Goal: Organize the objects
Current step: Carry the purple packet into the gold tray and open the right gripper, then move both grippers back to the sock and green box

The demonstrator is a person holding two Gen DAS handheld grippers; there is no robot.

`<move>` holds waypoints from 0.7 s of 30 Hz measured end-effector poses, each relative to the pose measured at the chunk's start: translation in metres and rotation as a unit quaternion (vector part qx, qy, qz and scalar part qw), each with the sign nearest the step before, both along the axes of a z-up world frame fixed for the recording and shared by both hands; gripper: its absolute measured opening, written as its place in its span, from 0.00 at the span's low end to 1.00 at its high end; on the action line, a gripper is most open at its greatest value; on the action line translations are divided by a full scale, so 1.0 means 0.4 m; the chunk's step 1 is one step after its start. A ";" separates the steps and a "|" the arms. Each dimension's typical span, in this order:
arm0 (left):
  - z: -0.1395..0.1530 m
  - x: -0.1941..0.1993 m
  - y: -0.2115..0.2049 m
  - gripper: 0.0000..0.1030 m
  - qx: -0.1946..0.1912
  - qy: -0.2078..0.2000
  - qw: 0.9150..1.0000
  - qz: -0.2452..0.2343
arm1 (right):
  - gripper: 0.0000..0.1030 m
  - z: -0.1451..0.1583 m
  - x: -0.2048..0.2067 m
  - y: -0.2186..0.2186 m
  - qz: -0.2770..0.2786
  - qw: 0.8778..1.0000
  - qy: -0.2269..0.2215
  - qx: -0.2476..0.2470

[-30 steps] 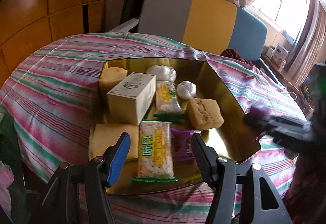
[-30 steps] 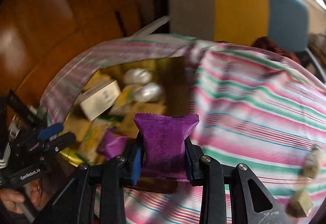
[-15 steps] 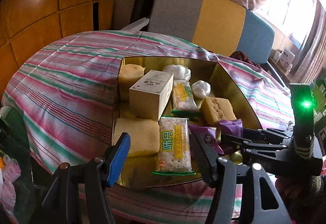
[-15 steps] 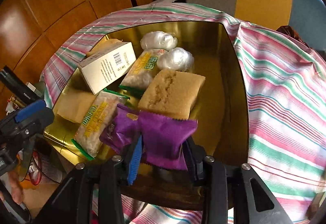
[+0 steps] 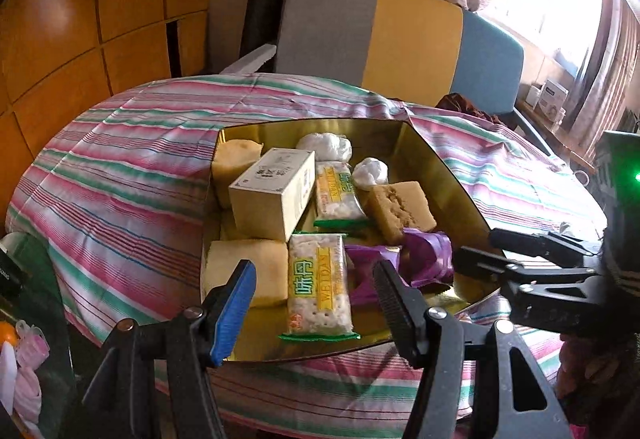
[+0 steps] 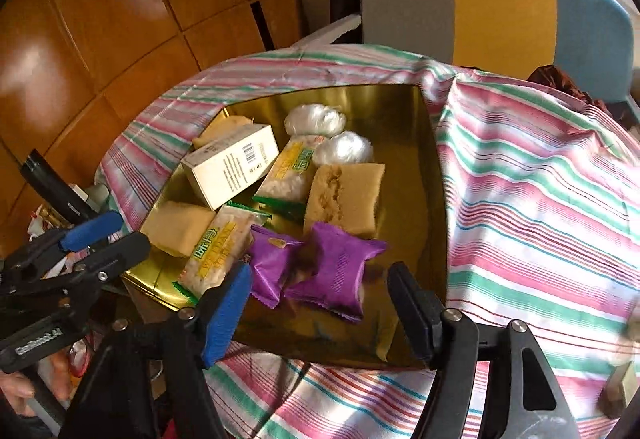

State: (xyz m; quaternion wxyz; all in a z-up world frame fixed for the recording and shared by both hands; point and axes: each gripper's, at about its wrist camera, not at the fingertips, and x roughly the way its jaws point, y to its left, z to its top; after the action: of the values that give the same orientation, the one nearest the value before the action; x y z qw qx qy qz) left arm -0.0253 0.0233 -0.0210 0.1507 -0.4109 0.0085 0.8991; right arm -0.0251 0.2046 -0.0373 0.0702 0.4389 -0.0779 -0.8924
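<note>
**Tray nearly packed**

The purple packet (image 6: 334, 271) is seen lying in the gold tray (image 6: 436, 199), touching a second purple one (image 6: 272, 265) and the cake (image 6: 344, 199). Both the right gripper (image 6: 320, 303) and left gripper (image 5: 314, 299) are held wide apart, empty. Most snacks look stowed; something small at the cloth's (image 6: 540, 219) edge may be left.

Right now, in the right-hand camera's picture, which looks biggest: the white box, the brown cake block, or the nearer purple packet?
1. White box and brown cake block: too alike to rank.
2. Nearer purple packet: slightly smaller, though nearness to the camera makes this unsure.
</note>
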 end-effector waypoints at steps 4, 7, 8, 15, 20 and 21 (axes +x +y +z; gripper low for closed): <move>0.001 0.004 0.014 0.60 0.001 -0.002 1.000 -0.009 | 0.69 0.015 0.027 0.032 -0.014 1.000 0.009 -0.001; 0.008 0.009 0.032 0.60 -0.002 0.002 1.000 -0.022 | 0.69 0.024 0.049 0.075 -0.031 0.999 0.013 -0.002; 0.010 0.011 0.041 0.60 -0.004 0.004 1.000 -0.029 | 0.69 0.027 0.056 0.093 -0.038 0.999 0.013 -0.003; 0.025 0.021 0.116 0.60 -0.012 0.012 0.997 -0.072 | 0.70 0.032 0.121 0.248 -0.100 0.995 0.004 0.008; 0.029 0.030 0.186 0.60 -0.015 0.014 0.993 -0.115 | 0.70 0.033 0.175 0.392 -0.156 0.988 -0.009 0.000; 0.031 0.033 0.197 0.60 -0.016 0.015 0.992 -0.122 | 0.71 0.033 0.189 0.429 -0.170 0.985 -0.012 -0.006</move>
State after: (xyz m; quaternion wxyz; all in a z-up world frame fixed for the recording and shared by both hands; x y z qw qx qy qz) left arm -0.0120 0.1020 -0.0088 0.2523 -0.3957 0.0753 0.8798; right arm 0.0504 0.3760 -0.0242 -0.0811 0.4295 -0.1580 -0.8854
